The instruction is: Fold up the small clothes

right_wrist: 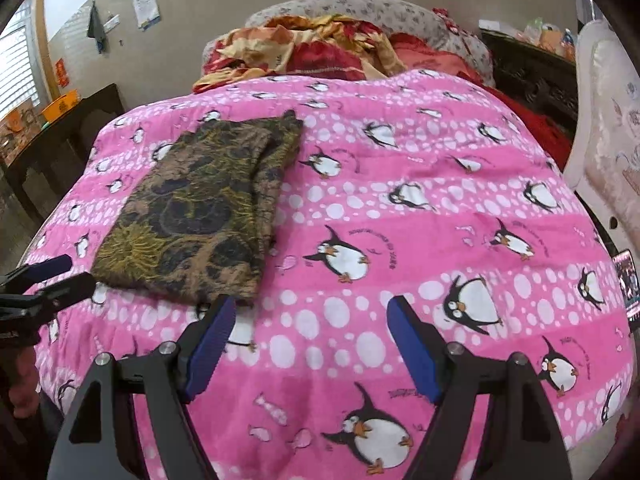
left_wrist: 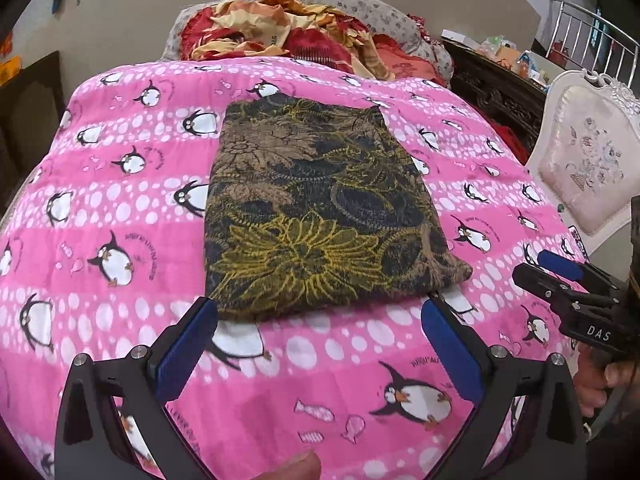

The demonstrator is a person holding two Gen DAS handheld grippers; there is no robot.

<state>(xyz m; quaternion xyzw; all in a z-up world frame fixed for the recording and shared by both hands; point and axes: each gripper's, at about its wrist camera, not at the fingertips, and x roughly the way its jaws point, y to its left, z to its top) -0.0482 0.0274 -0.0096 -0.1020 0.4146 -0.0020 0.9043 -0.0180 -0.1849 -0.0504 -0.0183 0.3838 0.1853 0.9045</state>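
Note:
A brown, black and yellow floral garment (left_wrist: pixel 320 204) lies folded into a flat rectangle on the pink penguin blanket (left_wrist: pixel 120 208). My left gripper (left_wrist: pixel 320 312) is open and empty, its blue pads just short of the garment's near edge. My right gripper (right_wrist: pixel 310 312) is open and empty over the blanket, to the right of the garment's (right_wrist: pixel 196 208) near right corner. The right gripper also shows at the right edge of the left wrist view (left_wrist: pixel 560 272), and the left gripper at the left edge of the right wrist view (right_wrist: pixel 52 276).
A heap of red and orange bedding (left_wrist: pixel 288 36) and a grey floral pillow (left_wrist: pixel 360 4) lie at the bed's far end. A white upholstered chair (left_wrist: pixel 588 160) stands at the right. A dark wooden cabinet (left_wrist: pixel 496 88) holds clutter. A dark table (right_wrist: pixel 64 132) stands at the left.

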